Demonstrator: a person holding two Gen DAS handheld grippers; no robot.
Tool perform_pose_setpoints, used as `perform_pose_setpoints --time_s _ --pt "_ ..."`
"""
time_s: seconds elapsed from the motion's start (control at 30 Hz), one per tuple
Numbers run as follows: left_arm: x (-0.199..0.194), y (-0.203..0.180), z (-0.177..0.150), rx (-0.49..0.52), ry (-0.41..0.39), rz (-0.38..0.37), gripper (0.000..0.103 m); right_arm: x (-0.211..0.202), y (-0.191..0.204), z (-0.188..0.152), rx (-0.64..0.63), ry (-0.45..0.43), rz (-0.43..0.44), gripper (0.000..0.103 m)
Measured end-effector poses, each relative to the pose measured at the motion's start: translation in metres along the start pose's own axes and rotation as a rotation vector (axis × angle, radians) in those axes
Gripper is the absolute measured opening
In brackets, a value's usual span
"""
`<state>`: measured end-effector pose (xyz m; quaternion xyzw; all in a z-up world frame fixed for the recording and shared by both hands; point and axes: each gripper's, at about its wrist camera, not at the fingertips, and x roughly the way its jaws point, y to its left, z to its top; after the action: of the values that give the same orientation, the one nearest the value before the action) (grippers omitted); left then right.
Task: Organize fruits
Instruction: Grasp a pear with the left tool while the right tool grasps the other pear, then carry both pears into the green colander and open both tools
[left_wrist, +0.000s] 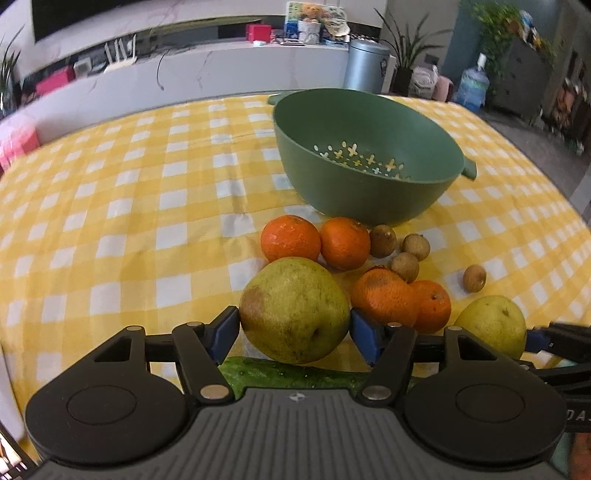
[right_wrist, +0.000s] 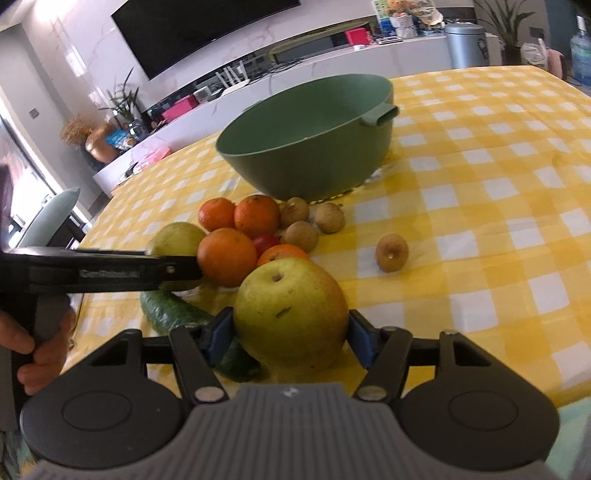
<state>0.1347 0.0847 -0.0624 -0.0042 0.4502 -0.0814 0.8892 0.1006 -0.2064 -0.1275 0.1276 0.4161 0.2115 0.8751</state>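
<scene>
Two grippers each clamp a pear: the left gripper (left_wrist: 294, 326) grasps one pear (left_wrist: 294, 310), the right gripper (right_wrist: 290, 328) the other pear (right_wrist: 290, 314). Oranges (left_wrist: 290, 238) lie beyond, before the green colander (left_wrist: 365, 155) on the checked tablecloth (left_wrist: 129, 206).

A yellow-and-white checked tablecloth (left_wrist: 147, 206) lies under a green colander (left_wrist: 365, 155); beside it sit orange mandarins (left_wrist: 290, 238), yellow-green pears (left_wrist: 295, 314), brown longans (left_wrist: 474, 277).
</scene>
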Motion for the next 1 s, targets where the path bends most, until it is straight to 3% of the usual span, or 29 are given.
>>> perform_pose_setpoints --time_s 0.27,0.5,0.57,0.83,1.0 --pt "0.005 0.004 0.002 -0.023 0.013 -0.011 0.076 -0.001 -0.006 0.0 0.055 0.013 -0.021 0.062" --pt "0.016 0.012 0.002 -0.074 0.033 -0.057 0.084 -0.001 -0.007 -0.002 0.065 0.013 -0.021 0.062" --pt "0.017 0.01 0.002 -0.064 0.04 -0.068 0.08 -0.001 -0.007 -0.002 0.066 0.012 -0.021 0.062" --pt "0.013 0.005 0.0 -0.038 0.018 -0.029 0.079 -0.001 -0.009 -0.001 0.067 0.012 -0.019 0.062" --pt "-0.003 0.01 0.002 -0.081 -0.035 -0.02 0.079 -0.006 -0.007 -0.002 0.058 -0.001 -0.024 0.062"
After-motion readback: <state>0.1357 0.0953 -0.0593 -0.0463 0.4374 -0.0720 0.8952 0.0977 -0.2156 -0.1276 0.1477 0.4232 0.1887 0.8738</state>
